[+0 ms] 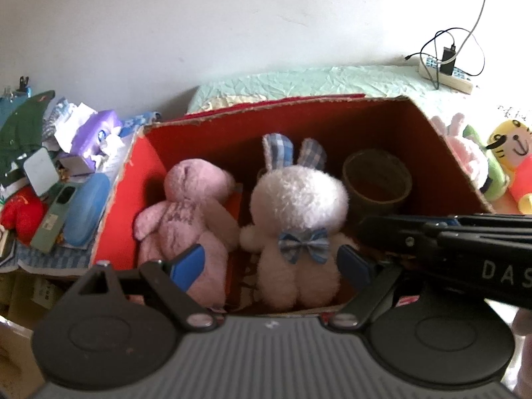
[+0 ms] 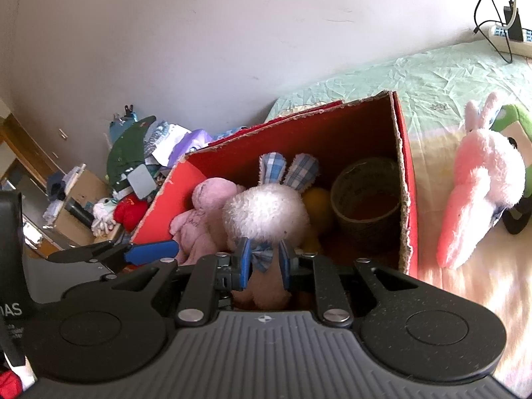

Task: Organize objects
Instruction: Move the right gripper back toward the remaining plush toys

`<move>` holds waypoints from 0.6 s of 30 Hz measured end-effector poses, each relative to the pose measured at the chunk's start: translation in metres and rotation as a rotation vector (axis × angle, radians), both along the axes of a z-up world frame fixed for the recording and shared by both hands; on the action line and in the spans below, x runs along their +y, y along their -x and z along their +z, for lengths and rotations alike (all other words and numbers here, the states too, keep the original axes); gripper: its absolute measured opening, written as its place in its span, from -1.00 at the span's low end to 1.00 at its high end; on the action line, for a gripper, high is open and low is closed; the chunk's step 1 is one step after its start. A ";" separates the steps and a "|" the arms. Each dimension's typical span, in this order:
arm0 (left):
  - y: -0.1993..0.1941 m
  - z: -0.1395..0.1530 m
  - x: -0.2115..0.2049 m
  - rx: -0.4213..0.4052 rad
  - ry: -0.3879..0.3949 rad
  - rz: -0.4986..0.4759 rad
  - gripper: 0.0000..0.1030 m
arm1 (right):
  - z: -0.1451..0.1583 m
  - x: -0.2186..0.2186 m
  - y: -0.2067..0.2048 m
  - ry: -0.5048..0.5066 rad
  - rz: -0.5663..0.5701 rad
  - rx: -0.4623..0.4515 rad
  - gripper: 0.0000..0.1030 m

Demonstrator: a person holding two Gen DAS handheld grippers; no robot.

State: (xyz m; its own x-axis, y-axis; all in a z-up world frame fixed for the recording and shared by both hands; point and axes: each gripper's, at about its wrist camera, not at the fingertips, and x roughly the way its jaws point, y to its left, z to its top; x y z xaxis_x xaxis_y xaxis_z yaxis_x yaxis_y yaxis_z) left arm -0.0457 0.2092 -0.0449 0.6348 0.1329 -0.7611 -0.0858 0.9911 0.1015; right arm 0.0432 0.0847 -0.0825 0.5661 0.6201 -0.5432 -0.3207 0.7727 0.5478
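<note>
A red cardboard box (image 1: 146, 166) (image 2: 407, 179) stands on the bed. Inside it, a pink plush bear (image 1: 186, 212) (image 2: 206, 212) lies on the left and a white bunny (image 1: 296, 199) (image 2: 266, 212) with plaid ears and a blue bow sits in the middle. My right gripper (image 2: 265, 262) is shut on the bunny at its bow and neck. My left gripper (image 1: 271, 266) stands open and wide around the bunny's lower body, its left pad in front of the pink bear. One left finger (image 2: 151, 252) shows in the right wrist view.
A brown tape roll (image 1: 377, 179) (image 2: 365, 199) and a yellow object (image 2: 317, 202) fill the box's right side. A pink bunny plush (image 2: 478, 193), a green plush (image 2: 512, 123) and a yellow tiger plush (image 1: 512, 146) lie on the bed. A clutter pile (image 1: 66, 183) sits left. A power strip (image 1: 445, 73) lies at the back.
</note>
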 end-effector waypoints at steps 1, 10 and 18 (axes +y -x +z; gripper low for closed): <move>0.002 0.003 -0.002 -0.004 0.001 -0.001 0.72 | 0.002 -0.003 0.001 -0.006 0.004 -0.001 -0.59; 0.014 0.027 -0.045 -0.047 -0.052 -0.044 0.77 | 0.019 -0.045 0.022 -0.035 0.004 -0.026 -0.54; 0.020 0.041 -0.104 -0.086 -0.090 -0.118 0.77 | 0.024 -0.096 0.040 -0.050 -0.047 -0.027 -0.52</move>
State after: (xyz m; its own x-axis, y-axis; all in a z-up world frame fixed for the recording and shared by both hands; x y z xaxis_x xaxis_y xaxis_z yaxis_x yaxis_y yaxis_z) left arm -0.0657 0.1050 -0.0038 0.7126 0.1187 -0.6915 0.0185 0.9821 0.1876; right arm 0.0033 -0.0111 -0.0582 0.6092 0.6187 -0.4960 -0.3002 0.7589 0.5779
